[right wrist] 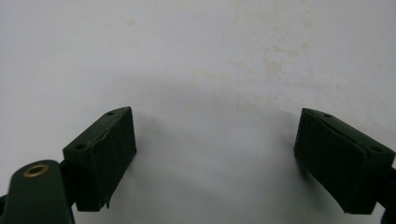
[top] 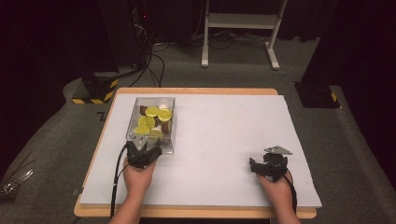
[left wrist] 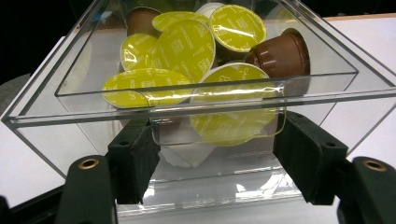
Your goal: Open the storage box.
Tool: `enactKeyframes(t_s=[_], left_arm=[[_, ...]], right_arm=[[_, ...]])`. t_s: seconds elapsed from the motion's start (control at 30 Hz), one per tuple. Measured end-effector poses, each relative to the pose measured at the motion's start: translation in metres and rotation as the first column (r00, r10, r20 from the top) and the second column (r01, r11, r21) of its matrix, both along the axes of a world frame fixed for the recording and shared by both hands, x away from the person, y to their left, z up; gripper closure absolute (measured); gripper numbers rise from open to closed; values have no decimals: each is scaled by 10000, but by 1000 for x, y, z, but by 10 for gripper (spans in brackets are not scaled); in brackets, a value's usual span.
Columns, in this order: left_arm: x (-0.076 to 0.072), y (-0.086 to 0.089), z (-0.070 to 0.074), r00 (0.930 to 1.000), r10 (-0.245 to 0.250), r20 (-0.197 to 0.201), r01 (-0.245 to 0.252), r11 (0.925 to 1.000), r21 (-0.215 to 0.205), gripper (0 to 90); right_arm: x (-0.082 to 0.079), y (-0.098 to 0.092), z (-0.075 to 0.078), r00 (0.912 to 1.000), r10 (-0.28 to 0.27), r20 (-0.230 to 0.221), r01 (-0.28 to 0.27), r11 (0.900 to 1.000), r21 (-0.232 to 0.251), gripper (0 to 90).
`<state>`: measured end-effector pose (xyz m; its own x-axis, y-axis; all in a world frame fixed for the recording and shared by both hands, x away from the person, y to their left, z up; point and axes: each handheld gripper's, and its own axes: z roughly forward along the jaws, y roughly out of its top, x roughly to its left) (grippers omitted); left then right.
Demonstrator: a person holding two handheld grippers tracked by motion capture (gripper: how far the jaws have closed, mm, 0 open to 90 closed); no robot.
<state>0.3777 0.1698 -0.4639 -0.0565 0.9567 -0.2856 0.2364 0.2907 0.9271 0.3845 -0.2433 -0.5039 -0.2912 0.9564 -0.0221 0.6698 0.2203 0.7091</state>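
Clear acrylic: box [top: 152, 122] is rigid, see-through plastic, open on top, thin walls; likely light even loaded, slick faces, could slip or skid on the sheet.
Box place: left half of the desk [top: 224, 140], on the white sheet, long axis running away from the person, near end just at the left hand-held gripper [top: 144, 148].
Contents: coffee capsules [left wrist: 184, 46] piled loose, at least 6 with yellow-green foil lids, 2 brown bodies visible, 1 white body low in the pile; exact count hidden by overlap.
Capsule handling: small, light, foil tops dent easily, will shift and rattle if the box tips.
Grasp spot: near short wall of the box, pads either side of a clear tab [left wrist: 219, 121] that sticks out from it; judged best hold, keep box level.
Left hand-held gripper state: jaws wide, 1 pad each side of the tab at the near wall; cannot tell if pads press it or just flank it.
Right hand-held gripper [top: 267, 164]: rests on the right half of the desk, well apart from the box, jaws spread wide, nothing between them, bare white sheet under them.
Risk: slick acrylic plus loose load, tilt may spill capsules.
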Motion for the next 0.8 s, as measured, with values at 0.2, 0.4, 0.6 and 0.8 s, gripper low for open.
enactKeyframes(t_s=[0.2, 0.4, 0.6, 0.8], left_arm=[[-2, 0, 0, 10000, -17, -3, 17, 10000, -5, 325], [-5, 0, 0, 10000, -39, -4, 39, 10000, 22, 325], [-9, 0, 0, 10000, -43, -1, 43, 10000, 5, 325], [-13, 0, 0, 10000, -33, 30, 34, 10000, -18, 325]], right_arm=[[0, 0, 0, 10000, 10, -16, -10, 10000, 3, 129], [0, 0, 0, 10000, 10, -13, -10, 10000, 1, 129], [0, 0, 0, 10000, 9, -11, -9, 10000, -1, 129], [0, 0, 0, 10000, 0, 6, 0, 10000, -9, 129]])
